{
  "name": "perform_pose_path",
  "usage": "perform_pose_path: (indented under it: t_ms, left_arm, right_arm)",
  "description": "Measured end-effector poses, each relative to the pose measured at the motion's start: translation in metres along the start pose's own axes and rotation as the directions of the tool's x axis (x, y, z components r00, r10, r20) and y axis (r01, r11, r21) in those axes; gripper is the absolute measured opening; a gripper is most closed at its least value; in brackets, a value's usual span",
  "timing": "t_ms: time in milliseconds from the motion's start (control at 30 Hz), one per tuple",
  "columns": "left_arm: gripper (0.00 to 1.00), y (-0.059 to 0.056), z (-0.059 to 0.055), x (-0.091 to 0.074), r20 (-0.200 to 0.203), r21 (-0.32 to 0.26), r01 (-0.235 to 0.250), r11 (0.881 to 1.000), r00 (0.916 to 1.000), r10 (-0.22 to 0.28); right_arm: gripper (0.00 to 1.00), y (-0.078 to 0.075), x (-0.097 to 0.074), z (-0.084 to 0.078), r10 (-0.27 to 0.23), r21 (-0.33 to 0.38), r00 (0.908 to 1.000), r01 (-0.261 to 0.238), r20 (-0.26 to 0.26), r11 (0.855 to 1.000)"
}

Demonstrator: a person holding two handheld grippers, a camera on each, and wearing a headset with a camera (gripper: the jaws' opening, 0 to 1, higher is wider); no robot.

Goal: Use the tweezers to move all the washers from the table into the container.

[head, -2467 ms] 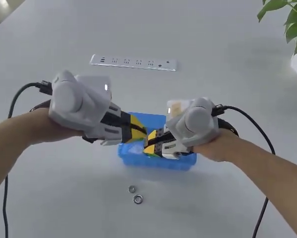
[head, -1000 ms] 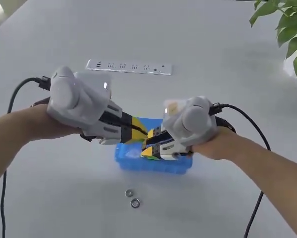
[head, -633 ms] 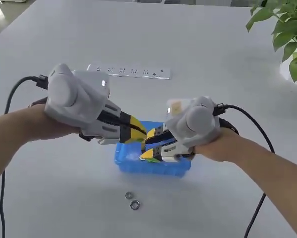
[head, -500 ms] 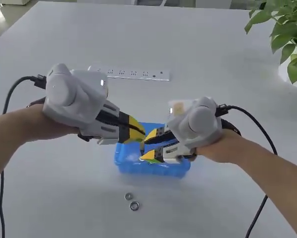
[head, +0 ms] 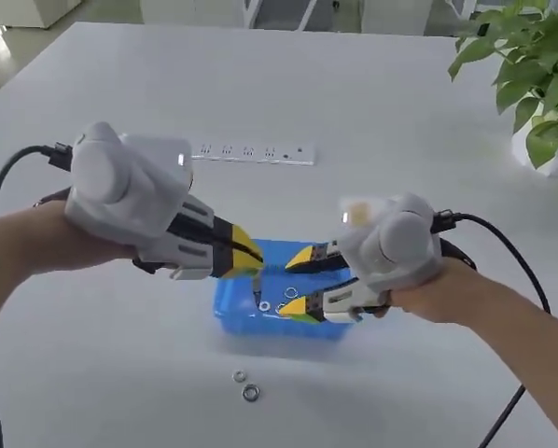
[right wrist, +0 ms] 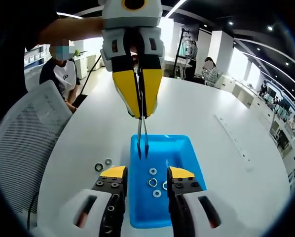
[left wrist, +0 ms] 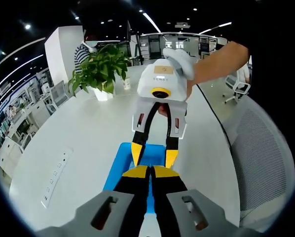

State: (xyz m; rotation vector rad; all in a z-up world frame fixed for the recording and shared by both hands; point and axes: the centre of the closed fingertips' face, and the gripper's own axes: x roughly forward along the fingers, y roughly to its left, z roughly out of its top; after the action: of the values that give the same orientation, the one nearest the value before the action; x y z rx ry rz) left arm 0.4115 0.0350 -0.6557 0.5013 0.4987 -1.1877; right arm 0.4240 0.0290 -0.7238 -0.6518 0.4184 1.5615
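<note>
The job is partly done. The blue container [head: 260, 324] sits on the table [head: 400, 121], between the two grippers. In the right gripper view I can count four washers [right wrist: 152, 182] lying loose on its floor. Those ones are done.

Two more washers [head: 250, 393] lie on the table, close together, just near of the container's near wall. They are not in yet. I see no other washers out on the table, so it looks like these two are the last ones to move.

The left gripper [head: 248, 261] has its jaws pressed tight on the tweezers [right wrist: 142, 133]. The tweezers point down into the left part of the container, with their tips just above the floor. The tips are a tiny bit apart. I see no washer between them, but they are thin, so I cannot be sure.

The right gripper [right wrist: 147, 172] has its jaws wide apart and holds nothing. It hangs over the right part of the container, facing the left gripper.

I think the next step is to lift the tweezers out, bring them over the near wall to the two washers, and pinch one. The washers are small and flat, so they may be hard to grab.
</note>
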Motion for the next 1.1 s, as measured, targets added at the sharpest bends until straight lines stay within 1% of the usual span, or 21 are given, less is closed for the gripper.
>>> perform_pose_path:
  t_ms: [67,200,400,500,867,1100]
  left_arm:
    - [0.05,-0.001,0.001,-0.001,-0.003,0.000,-0.002,1.000,1.0000,0.002]
    - [0.05,-0.006,0.001,-0.003,-0.012,0.001,-0.005,1.000,0.9999,0.005]
    - [0.05,-0.011,0.002,-0.008,-0.016,-0.004,-0.014,1.000,0.9998,0.014]
    - [0.05,-0.013,0.003,-0.011,-0.012,-0.010,-0.019,1.000,0.9997,0.019]
    - [0.05,-0.023,0.004,-0.018,-0.011,-0.021,-0.026,0.999,0.9996,0.026]
    - [0.05,-0.033,0.004,-0.018,-0.005,-0.030,-0.014,0.999,0.9999,0.014]
  right_arm:
    - [0.36,0.000,-0.005,0.000,-0.014,0.008,0.9999,0.014,0.008,1.000]
    - [0.39,0.001,-0.013,-0.004,-0.034,0.022,0.9994,0.034,0.009,0.999]
    - [0.45,0.004,-0.025,-0.015,-0.067,0.054,0.9977,0.068,-0.013,0.996]
    - [0.47,0.008,-0.031,-0.019,-0.079,0.074,0.9968,0.080,-0.013,0.994]
    - [0.55,0.013,-0.047,-0.029,-0.126,0.128,0.9919,0.127,-0.019,0.984]
    - [0.59,0.017,-0.055,-0.035,-0.148,0.152,0.9888,0.149,-0.023,0.977]
